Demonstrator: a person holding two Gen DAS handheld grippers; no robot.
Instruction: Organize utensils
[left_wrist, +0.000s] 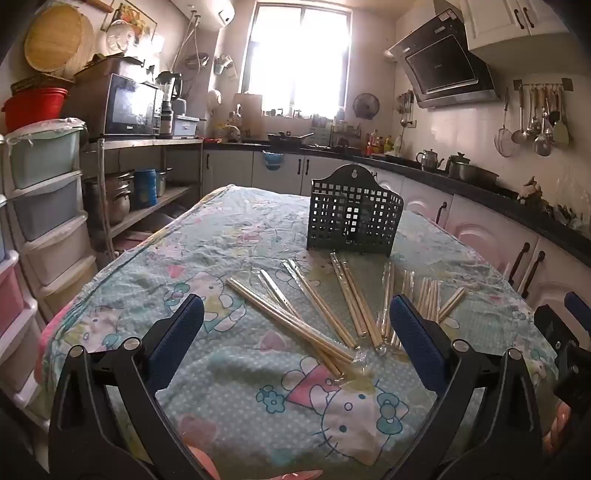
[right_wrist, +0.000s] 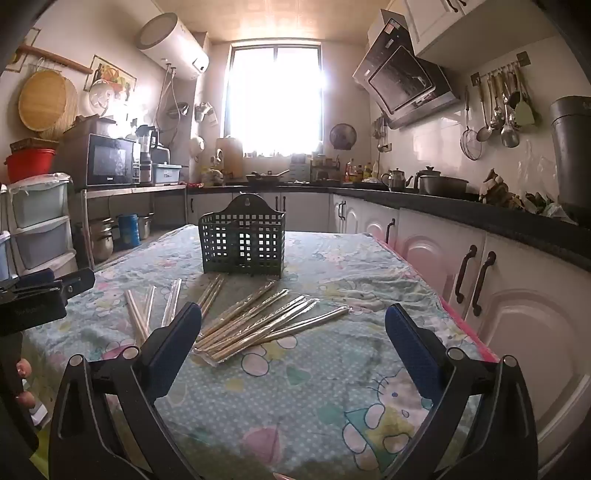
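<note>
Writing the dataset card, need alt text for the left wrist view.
Open left claw hovers above wrapped wooden chopsticks scattered on a cartoon-print tablecloth. An empty dark lattice utensil holder stands upright behind them. Kitchen counters and a bright window fill the background.

Dark green lattice holder (left_wrist: 354, 218); pale wooden chopsticks (left_wrist: 347, 299) in clear wrappers; bench cloth (right_wrist: 332, 387) pale blue, white-dotted, pink cartoon cats; hand-held gripper pads (left_wrist: 177, 332) blue, frames black.
</note>
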